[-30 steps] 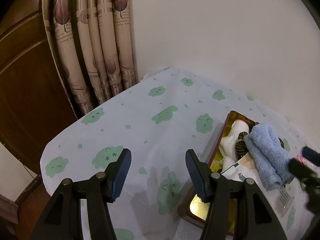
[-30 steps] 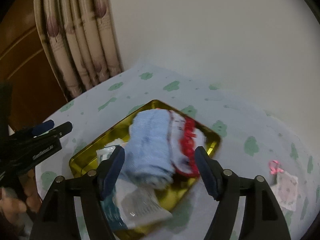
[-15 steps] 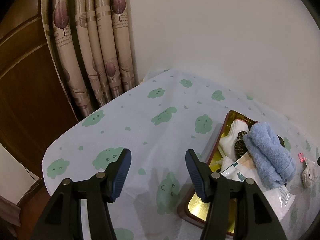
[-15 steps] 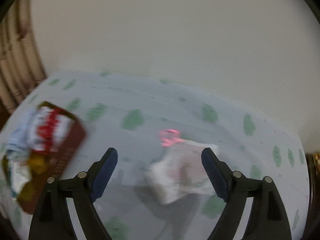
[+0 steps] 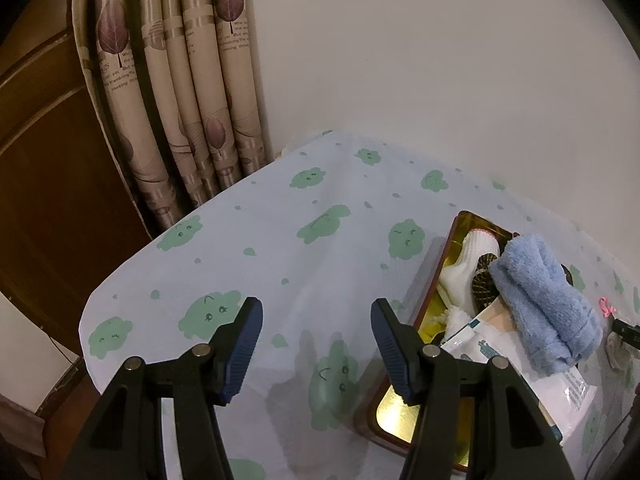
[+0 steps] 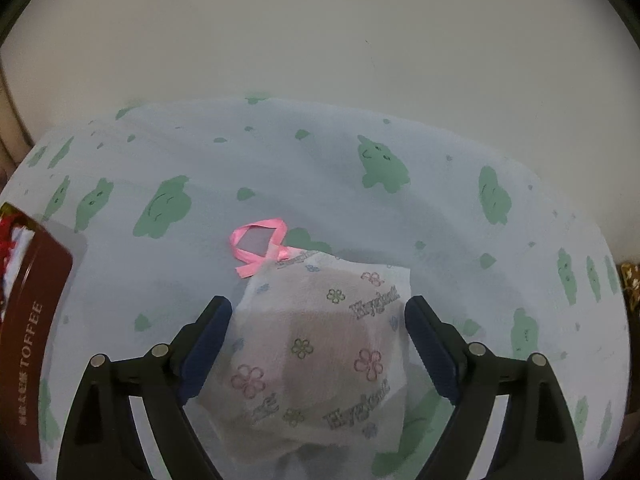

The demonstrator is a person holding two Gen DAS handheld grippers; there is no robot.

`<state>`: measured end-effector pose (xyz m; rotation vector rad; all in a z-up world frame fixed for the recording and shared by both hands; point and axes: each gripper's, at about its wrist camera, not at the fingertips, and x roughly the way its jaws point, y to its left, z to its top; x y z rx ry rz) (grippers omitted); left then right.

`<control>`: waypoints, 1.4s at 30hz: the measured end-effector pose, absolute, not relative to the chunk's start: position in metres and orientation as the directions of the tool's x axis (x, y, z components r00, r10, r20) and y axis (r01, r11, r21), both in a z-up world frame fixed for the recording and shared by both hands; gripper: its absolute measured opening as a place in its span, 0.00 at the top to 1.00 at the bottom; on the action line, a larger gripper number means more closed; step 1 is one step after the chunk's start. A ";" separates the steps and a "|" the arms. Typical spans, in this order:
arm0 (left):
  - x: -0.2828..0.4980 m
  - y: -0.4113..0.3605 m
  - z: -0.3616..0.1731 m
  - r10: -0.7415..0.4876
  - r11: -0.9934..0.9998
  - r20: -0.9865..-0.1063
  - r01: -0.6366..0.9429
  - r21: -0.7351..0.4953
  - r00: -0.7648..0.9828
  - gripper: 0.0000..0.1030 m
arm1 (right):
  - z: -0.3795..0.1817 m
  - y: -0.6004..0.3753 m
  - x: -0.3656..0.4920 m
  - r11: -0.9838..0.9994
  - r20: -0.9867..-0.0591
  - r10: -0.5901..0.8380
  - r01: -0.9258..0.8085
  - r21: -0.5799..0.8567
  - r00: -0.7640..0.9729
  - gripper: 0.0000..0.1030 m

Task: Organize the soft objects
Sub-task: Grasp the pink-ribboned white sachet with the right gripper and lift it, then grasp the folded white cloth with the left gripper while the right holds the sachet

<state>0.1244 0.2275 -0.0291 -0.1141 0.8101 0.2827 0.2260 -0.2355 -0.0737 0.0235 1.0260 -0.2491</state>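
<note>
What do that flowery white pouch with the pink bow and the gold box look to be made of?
Flowery pouch: thin non-woven fabric or tissue, matte and half see-through; something darker shows through it. Pink ribbon: satin-like, faintly shiny. Gold box: likely metal tin, mirror-glossy inside, maroon outside with "TOFFEE" printed on it.

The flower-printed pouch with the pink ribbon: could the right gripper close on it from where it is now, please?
Probably yes. The right gripper stands open with the flower-printed pouch lying between its fingers, nothing covering it and only tablecloth around it.

Plain pale wall (image 5: 440,60), leaf-print curtain (image 5: 172,92), dark wood panel (image 5: 48,152)
</note>
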 end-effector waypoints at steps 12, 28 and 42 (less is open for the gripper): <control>0.127 0.225 -0.031 0.216 0.956 -0.729 -0.294 0.021 0.649 0.44 | -0.071 -0.238 0.219 0.980 -0.825 -0.131 0.199 -0.022 0.550 0.58; 0.121 0.212 -0.023 0.196 0.970 -0.699 -0.241 0.036 0.688 0.44 | -0.044 -0.274 0.172 0.964 -0.771 -0.207 0.260 -0.056 0.602 0.67; 0.108 0.080 0.030 -0.076 0.988 -0.670 0.147 0.049 0.738 0.42 | -0.072 -0.323 0.104 0.966 -0.813 -0.225 0.233 -0.113 0.538 0.65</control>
